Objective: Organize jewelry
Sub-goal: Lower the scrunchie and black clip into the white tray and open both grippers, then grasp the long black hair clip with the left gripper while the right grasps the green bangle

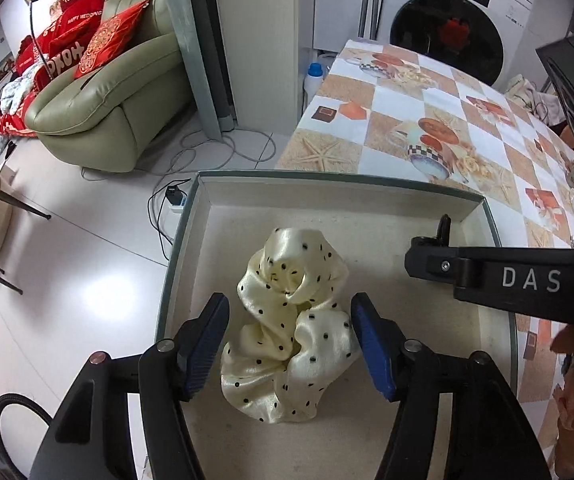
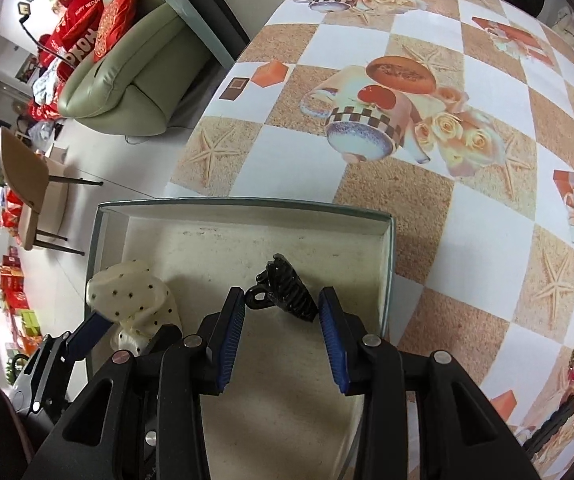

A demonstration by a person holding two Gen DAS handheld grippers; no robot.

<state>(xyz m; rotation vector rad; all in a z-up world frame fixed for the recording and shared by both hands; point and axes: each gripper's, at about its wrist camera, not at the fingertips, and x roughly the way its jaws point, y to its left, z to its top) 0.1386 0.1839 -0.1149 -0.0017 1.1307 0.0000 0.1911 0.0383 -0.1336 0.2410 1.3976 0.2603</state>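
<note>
A cream polka-dot scrunchie [image 1: 291, 332] lies in the shallow box [image 1: 367, 188] between the spread left tongs [image 1: 289, 344]. A black claw clip [image 2: 285, 294] lies between the spread right tongs [image 2: 283, 336]. The box sits on the patterned desk [image 2: 467, 216].

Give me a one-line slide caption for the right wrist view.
Right gripper, jaws open, over a black hair claw in the shallow box, beside the polka-dot scrunchie.

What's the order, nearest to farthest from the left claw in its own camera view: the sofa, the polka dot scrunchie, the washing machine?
1. Polka dot scrunchie, lying in the box right between the left claw fingers.
2. Sofa, across the floor, upper left.
3. Washing machine, past the table's far end, upper right.
</note>
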